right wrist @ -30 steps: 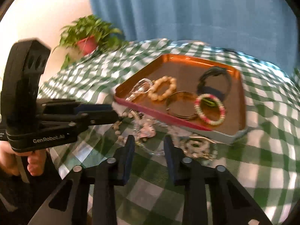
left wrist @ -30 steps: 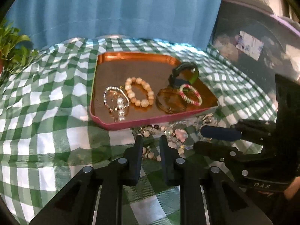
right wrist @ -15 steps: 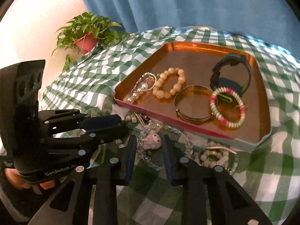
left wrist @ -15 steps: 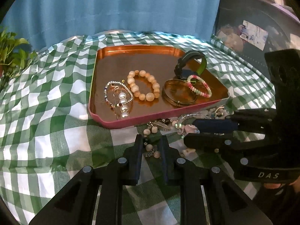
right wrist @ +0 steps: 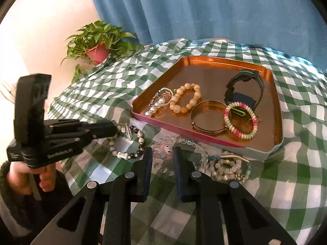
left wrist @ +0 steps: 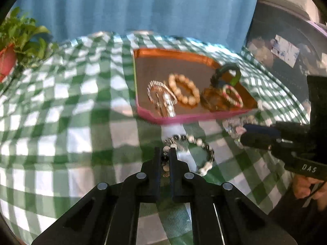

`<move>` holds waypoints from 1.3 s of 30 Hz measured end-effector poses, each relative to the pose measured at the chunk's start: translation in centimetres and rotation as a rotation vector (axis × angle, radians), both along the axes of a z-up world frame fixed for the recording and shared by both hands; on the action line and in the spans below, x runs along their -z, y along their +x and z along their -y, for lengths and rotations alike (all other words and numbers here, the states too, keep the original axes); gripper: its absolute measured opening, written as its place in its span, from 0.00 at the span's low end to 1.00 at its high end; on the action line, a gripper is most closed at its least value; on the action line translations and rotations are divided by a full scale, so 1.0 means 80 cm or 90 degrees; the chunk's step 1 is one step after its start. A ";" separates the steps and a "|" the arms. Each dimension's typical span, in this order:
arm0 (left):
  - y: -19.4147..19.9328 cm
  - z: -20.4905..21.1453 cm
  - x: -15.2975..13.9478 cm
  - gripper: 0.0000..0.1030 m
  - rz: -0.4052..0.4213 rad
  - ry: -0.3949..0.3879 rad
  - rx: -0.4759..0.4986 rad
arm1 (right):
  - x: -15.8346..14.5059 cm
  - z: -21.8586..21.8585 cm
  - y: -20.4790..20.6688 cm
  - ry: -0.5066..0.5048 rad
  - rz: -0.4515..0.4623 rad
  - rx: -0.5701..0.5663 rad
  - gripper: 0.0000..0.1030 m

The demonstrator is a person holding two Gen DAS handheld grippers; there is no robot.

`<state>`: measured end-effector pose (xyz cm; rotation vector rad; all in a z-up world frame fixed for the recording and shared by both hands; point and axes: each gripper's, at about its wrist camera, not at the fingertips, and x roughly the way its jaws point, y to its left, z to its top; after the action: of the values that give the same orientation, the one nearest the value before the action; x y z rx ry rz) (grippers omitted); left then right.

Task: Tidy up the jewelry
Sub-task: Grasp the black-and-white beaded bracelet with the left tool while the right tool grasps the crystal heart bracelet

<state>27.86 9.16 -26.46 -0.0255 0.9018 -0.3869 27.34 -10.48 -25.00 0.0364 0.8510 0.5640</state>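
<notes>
My left gripper (left wrist: 166,154) just closed, pinching black-white bracelet (left wrist: 201,151) on cloth (left wrist: 61,122); right gripper (right wrist: 162,153) closing around pink charm (right wrist: 164,150), not yet gripping.

The letters "DAS" stand in pale print on the black body of the right gripper (left wrist: 243,134), on the handle end near the person's hand (left wrist: 304,185), as the left wrist view shows it. In the right wrist view the left gripper (right wrist: 115,131) carries a line of white lettering along its black side, but it is blurred and cannot be read. A pale sheet with bluish marks (left wrist: 286,50) on the dark background is too small to read.
</notes>
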 end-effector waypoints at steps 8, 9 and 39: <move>0.002 0.013 0.002 0.10 0.024 0.023 0.003 | 0.019 -0.015 0.009 -0.035 -0.026 -0.017 0.20; 0.002 0.013 0.003 0.10 0.029 0.024 0.007 | 0.018 -0.014 0.011 -0.033 -0.028 -0.014 0.20; -0.007 -0.002 -0.029 0.07 0.010 -0.155 -0.004 | -0.018 -0.024 -0.019 -0.067 0.057 0.000 0.13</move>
<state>27.27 9.30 -24.13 -0.2479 0.8356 -0.4884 25.79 -8.54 -23.55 -0.0840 0.7926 0.5163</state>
